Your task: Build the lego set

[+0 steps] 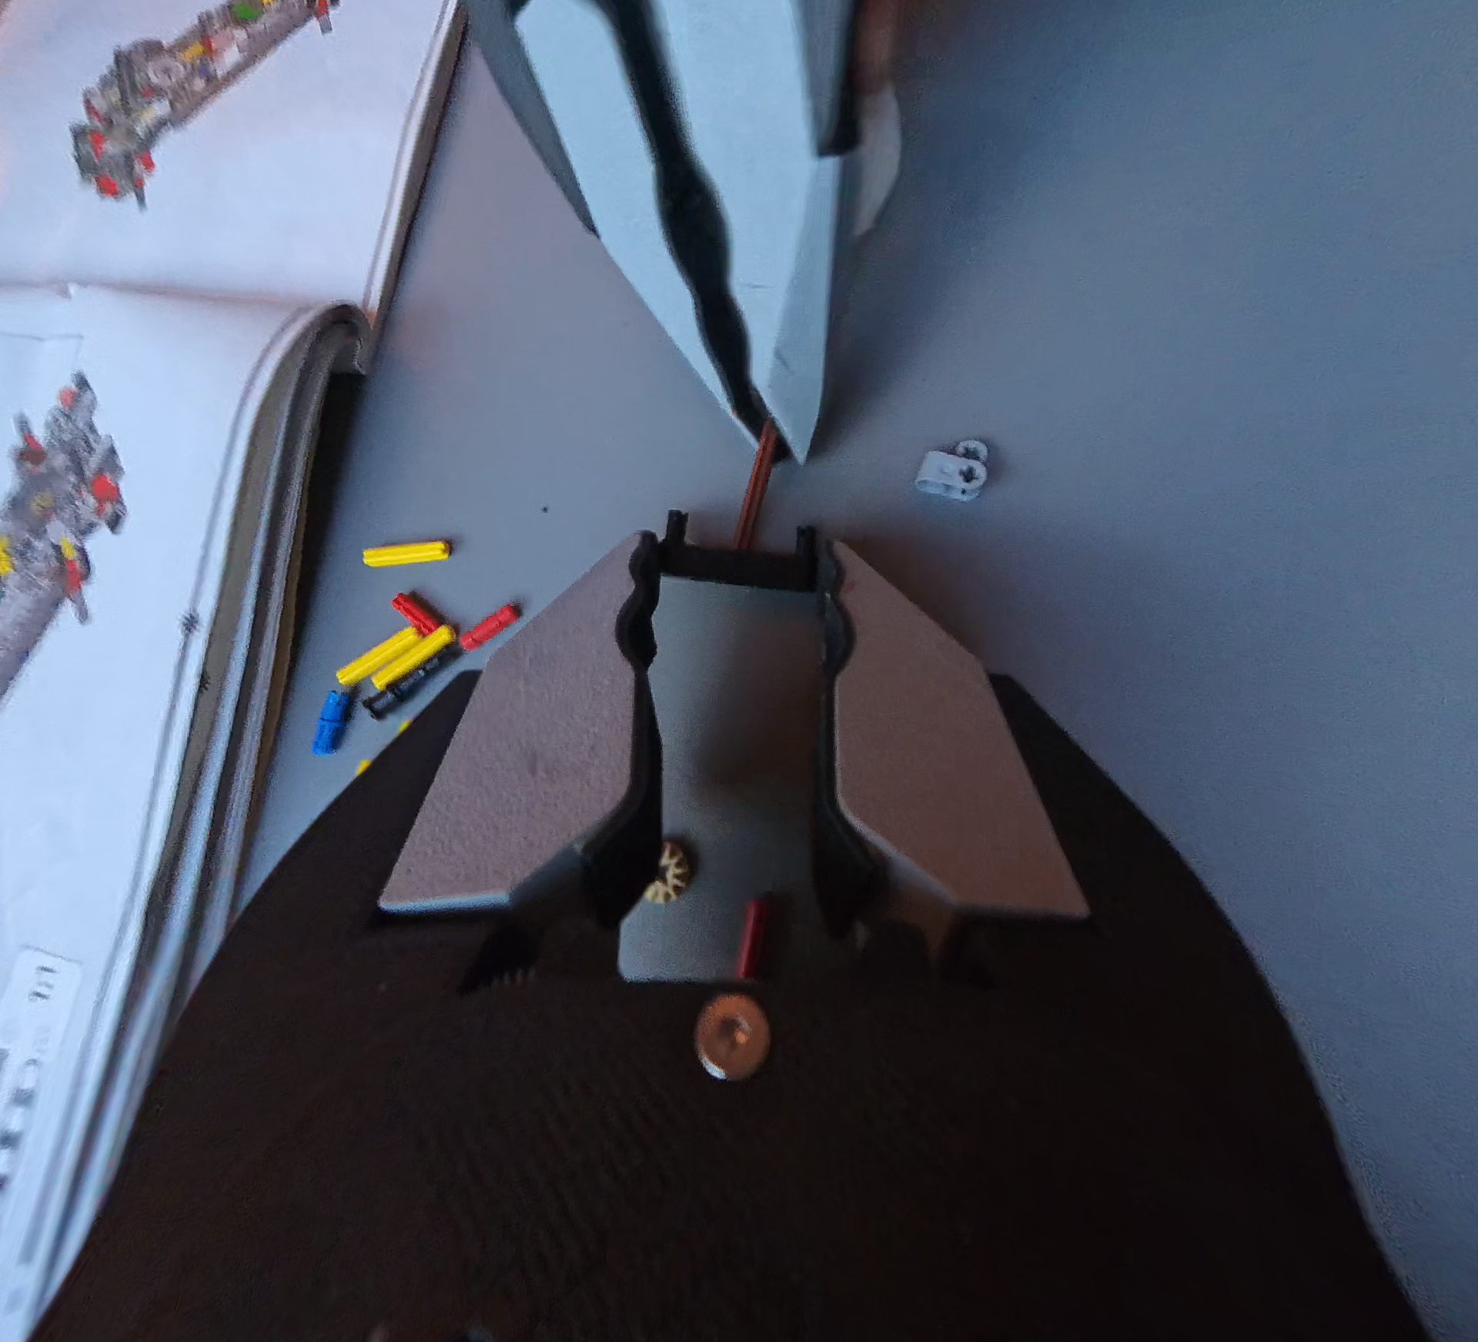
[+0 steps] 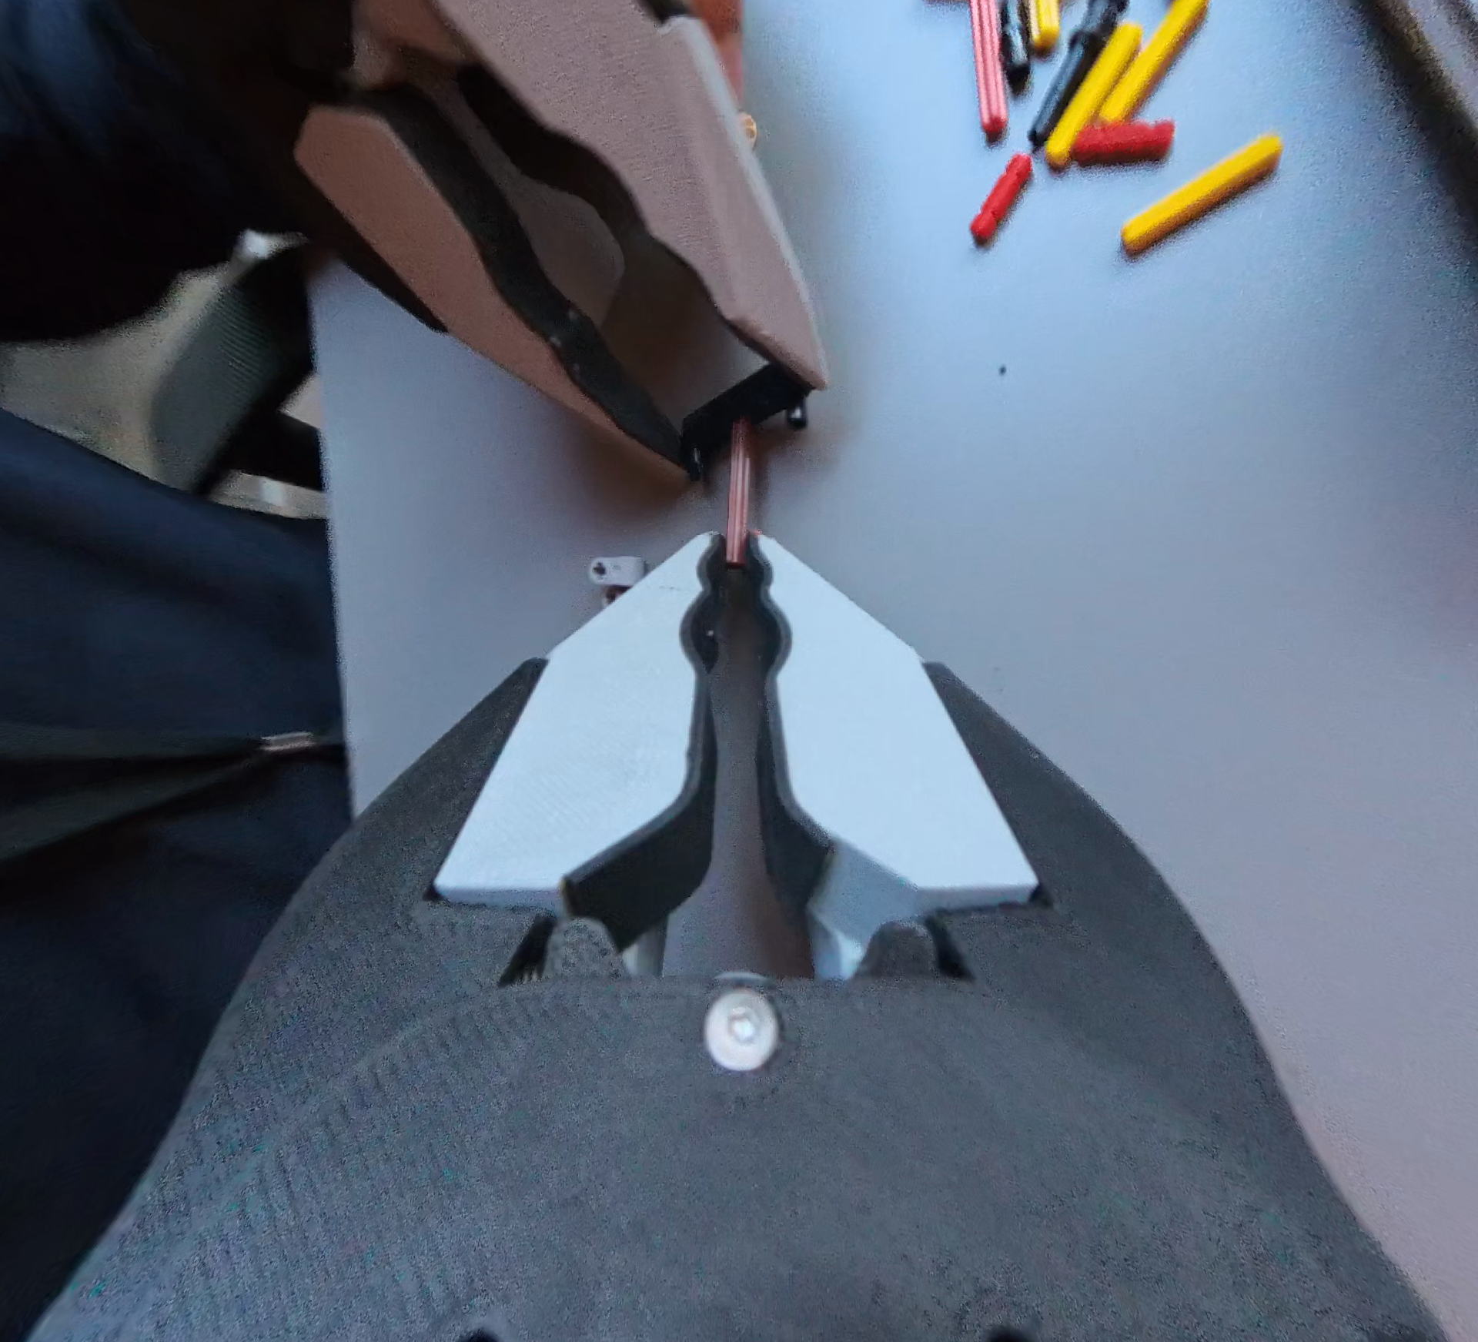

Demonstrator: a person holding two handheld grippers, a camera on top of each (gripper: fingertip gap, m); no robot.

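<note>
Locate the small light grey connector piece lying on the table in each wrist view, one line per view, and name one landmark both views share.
Left wrist view: the light grey connector lies on the grey table, right of centre, just right of the right gripper.
Right wrist view: the connector sits left of centre, partly hidden behind that gripper's left finger.
Shared landmark: the brown-red axle between the two grippers.

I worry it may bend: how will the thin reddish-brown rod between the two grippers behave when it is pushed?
The reddish-brown rod looks straight though clamped only at one end by the right gripper, so it is probably stiff. Being thin, it is likely light. Its ridged sides may resist rolling.
</note>
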